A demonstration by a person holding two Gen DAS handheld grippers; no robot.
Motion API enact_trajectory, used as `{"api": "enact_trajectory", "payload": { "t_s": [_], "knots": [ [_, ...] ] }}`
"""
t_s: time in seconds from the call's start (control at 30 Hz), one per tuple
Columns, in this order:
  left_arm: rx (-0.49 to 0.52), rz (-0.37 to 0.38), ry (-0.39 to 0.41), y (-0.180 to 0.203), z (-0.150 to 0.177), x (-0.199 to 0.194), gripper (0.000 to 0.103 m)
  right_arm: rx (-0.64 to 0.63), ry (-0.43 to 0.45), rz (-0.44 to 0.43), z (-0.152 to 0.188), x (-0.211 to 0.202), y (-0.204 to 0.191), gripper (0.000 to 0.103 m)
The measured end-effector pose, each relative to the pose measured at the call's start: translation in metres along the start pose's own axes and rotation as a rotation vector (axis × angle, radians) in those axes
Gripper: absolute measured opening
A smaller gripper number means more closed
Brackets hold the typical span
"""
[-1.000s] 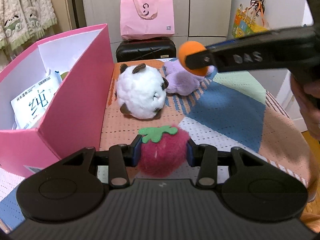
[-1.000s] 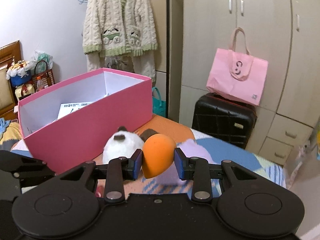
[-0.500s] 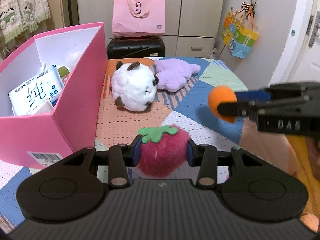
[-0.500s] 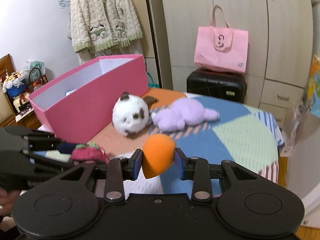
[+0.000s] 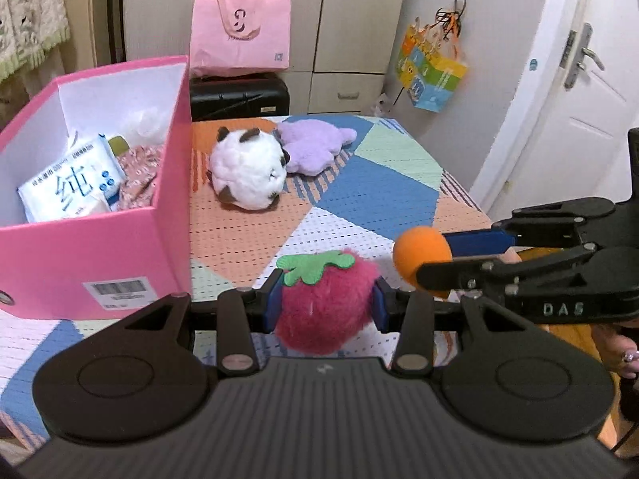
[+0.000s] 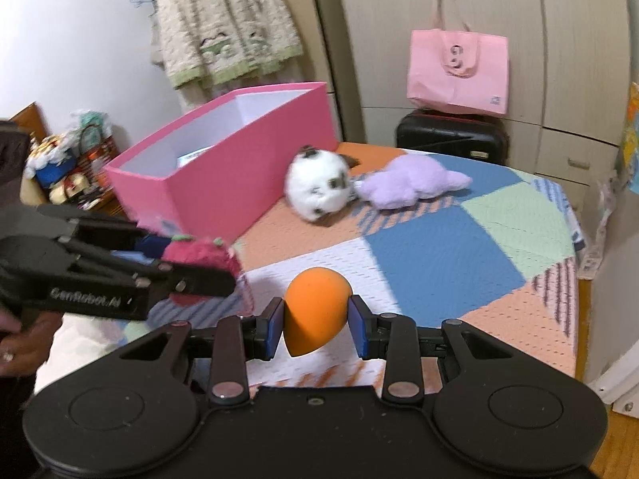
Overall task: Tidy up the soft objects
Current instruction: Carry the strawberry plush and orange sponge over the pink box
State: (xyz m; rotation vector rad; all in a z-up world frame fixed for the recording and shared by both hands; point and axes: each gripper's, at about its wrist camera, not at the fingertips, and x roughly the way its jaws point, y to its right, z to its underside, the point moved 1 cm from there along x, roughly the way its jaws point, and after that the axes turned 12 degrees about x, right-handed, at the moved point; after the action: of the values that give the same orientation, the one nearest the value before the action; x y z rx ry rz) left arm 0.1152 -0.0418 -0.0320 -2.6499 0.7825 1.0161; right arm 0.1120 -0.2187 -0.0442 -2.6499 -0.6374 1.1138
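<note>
Bare patchwork cloth (image 5: pixel 383 199) lies right of white plush (image 5: pixel 247 173).

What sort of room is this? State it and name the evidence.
Most likely a bedroom at home. A wardrobe lines the wall, a knitted cardigan hangs beside it, and a black suitcase stands below, behind plush toys lying on a patchwork-covered surface that may be a bed or table.

In the right wrist view the strawberry plush (image 6: pixel 199 255) is motion-blurred and half hidden behind the left gripper's fingers (image 6: pixel 191 279), while the pink box (image 6: pixel 223 167) wall conceals nearly all its contents and the frame crops the person's hand (image 6: pixel 12 355).
</note>
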Motion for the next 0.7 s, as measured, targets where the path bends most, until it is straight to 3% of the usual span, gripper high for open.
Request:
{"api": "enact_trajectory", "payload": {
  "t_s": [0.13, 0.7],
  "knots": [
    [-0.007, 0.042, 0.013, -0.01, -0.002, -0.018, 0.042, -0.031, 0.014, 0.007, -0.001, -0.005, -0.023, 0.039],
    [0.059, 0.037, 0.085, -0.076, 0.001, -0.093, 0.042, -0.136, 0.018, -0.1, -0.03, -0.012, -0.112, 0.04]
  ]
}}
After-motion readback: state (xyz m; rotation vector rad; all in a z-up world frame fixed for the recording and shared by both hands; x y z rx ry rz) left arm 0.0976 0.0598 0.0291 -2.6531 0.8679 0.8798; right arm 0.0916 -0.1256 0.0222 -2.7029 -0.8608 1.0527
